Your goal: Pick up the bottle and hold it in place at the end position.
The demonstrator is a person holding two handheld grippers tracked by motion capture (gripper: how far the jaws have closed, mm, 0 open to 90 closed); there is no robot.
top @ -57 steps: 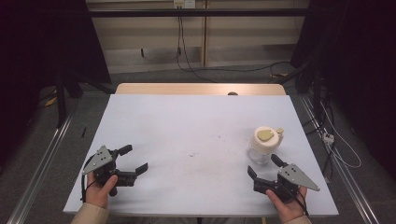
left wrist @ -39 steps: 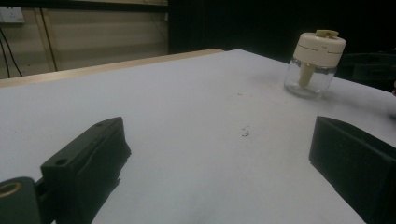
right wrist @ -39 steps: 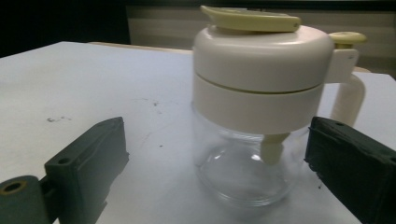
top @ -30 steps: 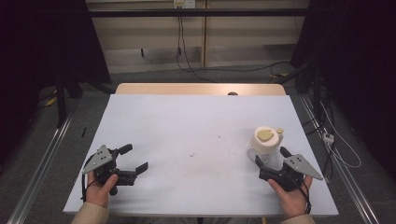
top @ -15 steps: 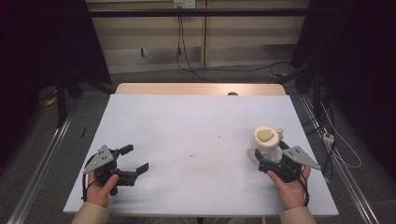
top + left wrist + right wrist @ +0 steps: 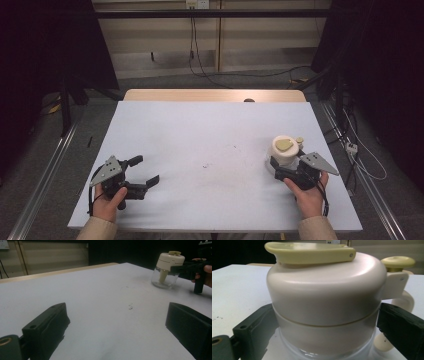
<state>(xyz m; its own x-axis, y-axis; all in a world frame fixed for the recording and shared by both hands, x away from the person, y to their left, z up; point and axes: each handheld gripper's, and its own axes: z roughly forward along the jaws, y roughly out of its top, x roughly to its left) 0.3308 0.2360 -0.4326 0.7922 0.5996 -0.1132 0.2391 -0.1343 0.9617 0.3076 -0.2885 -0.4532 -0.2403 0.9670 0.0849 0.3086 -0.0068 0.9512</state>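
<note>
Down at the lower left of the high view, the left gripper (image 6: 142, 171) is sitting on the white table (image 6: 210, 135), its jaws gaping wide with nothing between them. Over at the right, the cream-lidded glass jar (image 6: 284, 151) is standing upright, and the right gripper (image 6: 278, 169) is straddling it, jaws spread wide on either side; whether they are touching is hard to call.

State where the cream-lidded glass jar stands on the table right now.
In the high view the cream-lidded glass jar stands near the table's right edge, between the jaws of the right gripper.
</note>
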